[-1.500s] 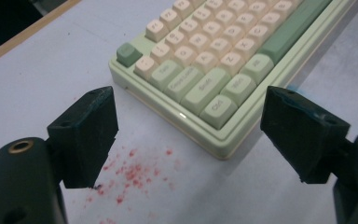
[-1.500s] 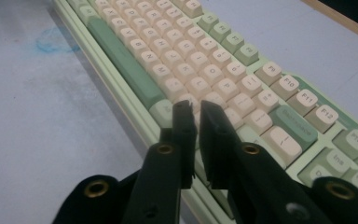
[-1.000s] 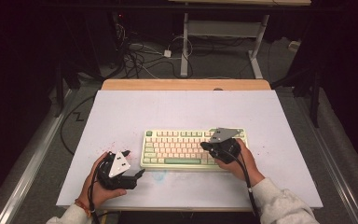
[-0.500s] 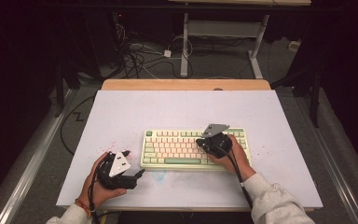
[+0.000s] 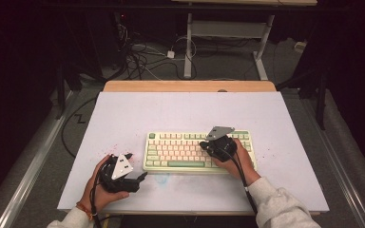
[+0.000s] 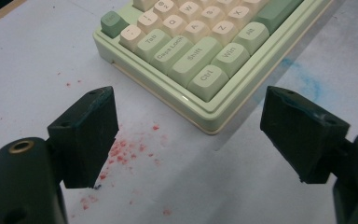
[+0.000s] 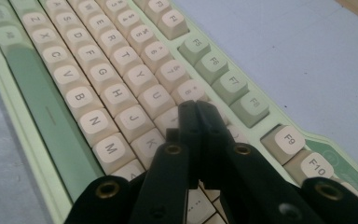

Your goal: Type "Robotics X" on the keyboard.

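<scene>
The right gripper (image 7: 196, 109) has its two black fingers (image 7: 186, 126) pressed flat together with nothing between them, and their joined tips sit over the keyboard (image 7: 98, 93), right at the cream keys just past U and above K; whether the tips actually touch a keycap cannot be told from this angle. In the high view the same right gripper (image 5: 208, 145) hangs over the keyboard's right half, with the person's right hand (image 5: 233, 159) resting across the keyboard's right end.

The keyboard (image 5: 197, 152) is a compact mechanical one with a pale green case. Its letter and number keys are cream with dark legends, while the modifiers such as Tab, Caps Lock, Shift, Ctrl, Win and Alt, some of the function keys and the long space bar (image 7: 37, 107) are sage green. A darker green key (image 6: 112, 22) sits at the corner above Tab. The keycaps are tall and rounded at the edges.

The left gripper (image 6: 189, 135) has its fingers (image 6: 86, 135) spread wide, empty, aimed at the keyboard's (image 6: 205, 56) near-left corner by the Ctrl key and stopping short of it. In the high view the left gripper (image 5: 138, 178) lies just off the keyboard's front-left corner, held in the left hand (image 5: 100, 187).

The keyboard lies on a white table top (image 5: 171, 114), nearer its front edge than its back. Red specks (image 6: 121, 151) dot the surface beside the keyboard's left corner, and a faint blue smear (image 6: 307, 81) marks it along the keyboard's front edge.
</scene>
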Demonstrator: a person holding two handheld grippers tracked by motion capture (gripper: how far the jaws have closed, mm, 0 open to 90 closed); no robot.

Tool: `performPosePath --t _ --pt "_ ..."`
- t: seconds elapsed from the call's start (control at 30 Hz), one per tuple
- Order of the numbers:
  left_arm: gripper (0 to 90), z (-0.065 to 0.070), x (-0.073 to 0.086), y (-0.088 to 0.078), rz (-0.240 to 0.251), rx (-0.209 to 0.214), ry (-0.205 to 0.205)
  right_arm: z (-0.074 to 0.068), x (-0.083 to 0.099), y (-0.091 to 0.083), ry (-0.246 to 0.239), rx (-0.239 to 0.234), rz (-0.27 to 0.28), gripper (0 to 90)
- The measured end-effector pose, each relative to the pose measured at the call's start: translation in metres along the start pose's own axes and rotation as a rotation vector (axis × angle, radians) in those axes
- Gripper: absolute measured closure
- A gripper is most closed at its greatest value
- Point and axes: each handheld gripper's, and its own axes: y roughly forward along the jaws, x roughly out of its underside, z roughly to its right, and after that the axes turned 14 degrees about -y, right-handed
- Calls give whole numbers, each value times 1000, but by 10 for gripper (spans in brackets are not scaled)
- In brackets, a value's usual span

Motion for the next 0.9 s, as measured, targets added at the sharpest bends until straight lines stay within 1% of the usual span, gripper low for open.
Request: performPosePath --t 0.07,0.1,0.17,0.27,0.33,0.57,0.63,0.7,0.77,0.8,0.87,0.9 --pt "183 0 0 -1 8 -10 1 0 0 -2 12 -2 12 899" --pt "185 0 0 -1 8 -11 0 0 0 -3 1 0 14 897" --pt "185 -1 0 -1 10 -11 -7 0 0 -6 11 6 27 889" --pt "185 0 0 0 3 -11 -2 0 -1 -11 14 13 48 873" --pt "185 0 0 0 -3 -10 2 0 -2 -16 16 25 61 862" --pt "185 0 0 1 -11 -9 7 3 -1 -32 26 54 128 800" --pt "185 1 0 2 -12 -10 8 3 -1 -35 28 59 144 751" --pt "185 1 0 2 -10 -8 7 3 0 -40 19 68 158 715" --pt "185 0 0 1 -10 -7 7 4 1 -44 24 81 181 642" --pt "185 0 0 1 -7 -7 4 5 1 -47 28 88 189 621" --pt "185 -1 0 1 -2 -4 -13 5 3 -51 29 101 202 536" --pt "185 -2 -1 1 2 2 -23 5 4 -54 31 98 217 494"
